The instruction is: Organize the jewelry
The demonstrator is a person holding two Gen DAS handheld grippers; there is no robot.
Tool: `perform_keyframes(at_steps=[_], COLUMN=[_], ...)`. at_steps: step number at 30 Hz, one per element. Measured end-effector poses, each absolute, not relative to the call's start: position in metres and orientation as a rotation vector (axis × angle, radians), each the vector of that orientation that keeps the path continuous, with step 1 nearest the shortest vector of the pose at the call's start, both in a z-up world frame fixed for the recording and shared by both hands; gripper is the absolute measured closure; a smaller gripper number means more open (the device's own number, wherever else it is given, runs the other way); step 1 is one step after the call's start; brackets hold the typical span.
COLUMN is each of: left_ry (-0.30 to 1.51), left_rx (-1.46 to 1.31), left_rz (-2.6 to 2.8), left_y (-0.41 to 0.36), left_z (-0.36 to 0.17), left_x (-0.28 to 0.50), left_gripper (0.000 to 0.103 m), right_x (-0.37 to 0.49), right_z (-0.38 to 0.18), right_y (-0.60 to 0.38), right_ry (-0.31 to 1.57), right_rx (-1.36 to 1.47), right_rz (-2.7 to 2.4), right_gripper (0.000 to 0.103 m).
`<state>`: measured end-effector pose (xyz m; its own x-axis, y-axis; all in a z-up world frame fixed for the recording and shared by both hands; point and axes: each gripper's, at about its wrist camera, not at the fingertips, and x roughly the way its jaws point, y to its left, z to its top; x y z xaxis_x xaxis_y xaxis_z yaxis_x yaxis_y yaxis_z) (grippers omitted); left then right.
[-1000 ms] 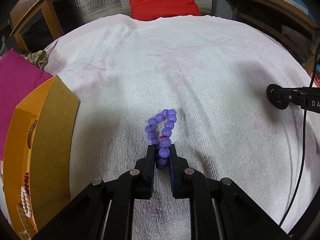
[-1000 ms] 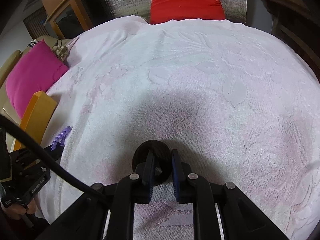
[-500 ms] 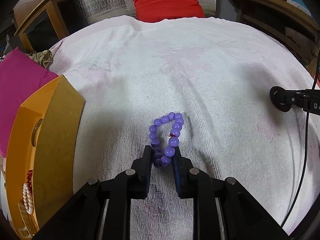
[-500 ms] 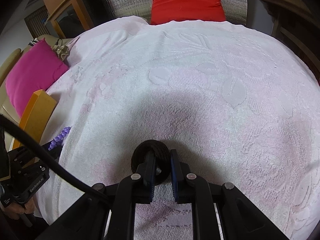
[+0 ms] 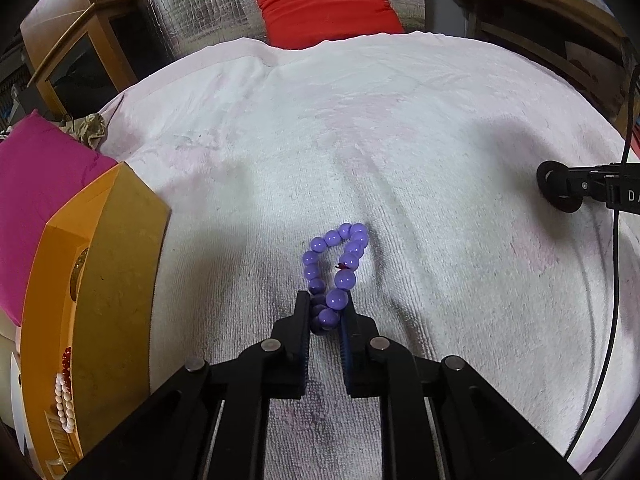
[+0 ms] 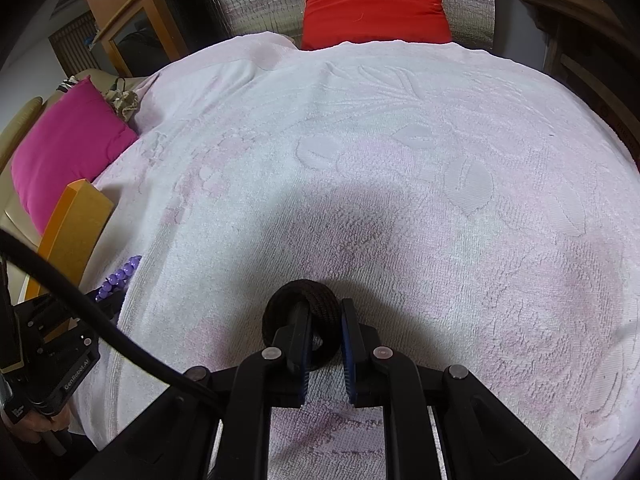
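A purple bead bracelet (image 5: 332,256) lies on the white towel (image 5: 400,120), its near end squeezed between the pads of my left gripper (image 5: 326,308), whose jaws are closing on it. The loop stretches away from the fingertips. In the right wrist view the same bracelet (image 6: 118,276) shows at the left edge. My right gripper (image 6: 325,312) is shut on a black braided ring (image 6: 320,298); one finger passes through the ring and its right side is pinched. This ring (image 5: 554,196) and gripper also show at the right of the left wrist view.
An open orange box (image 5: 120,280) stands at the left edge of the towel, with white and red bead strands (image 5: 64,396) inside. A pink cushion (image 5: 36,192) lies behind it. A red cushion (image 5: 324,0) sits at the far side. A black cable (image 5: 616,280) hangs on the right.
The left jaws widened a little half a second ago and have closed again on the bracelet's near beads; the loop has spread wider. The right gripper and black ring have not moved.
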<state>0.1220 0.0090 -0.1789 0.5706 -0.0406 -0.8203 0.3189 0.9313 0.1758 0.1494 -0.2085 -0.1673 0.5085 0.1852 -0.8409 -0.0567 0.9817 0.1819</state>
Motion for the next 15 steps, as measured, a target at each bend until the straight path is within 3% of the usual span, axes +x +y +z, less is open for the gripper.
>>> perform_keyframes(at_steps=[15], left_ry=[0.949], left_rx=[0.315], left_rz=[-0.209], left_y=[0.0082], left_z=[-0.1761], left_x=[0.1210], left_gripper=[0.090], right_x=[0.1501], right_z=[-0.1625], right_y=[-0.2095], right_ry=[1.013], right_rx=[0.155], right_rz=[0.144], right_gripper=[0.089])
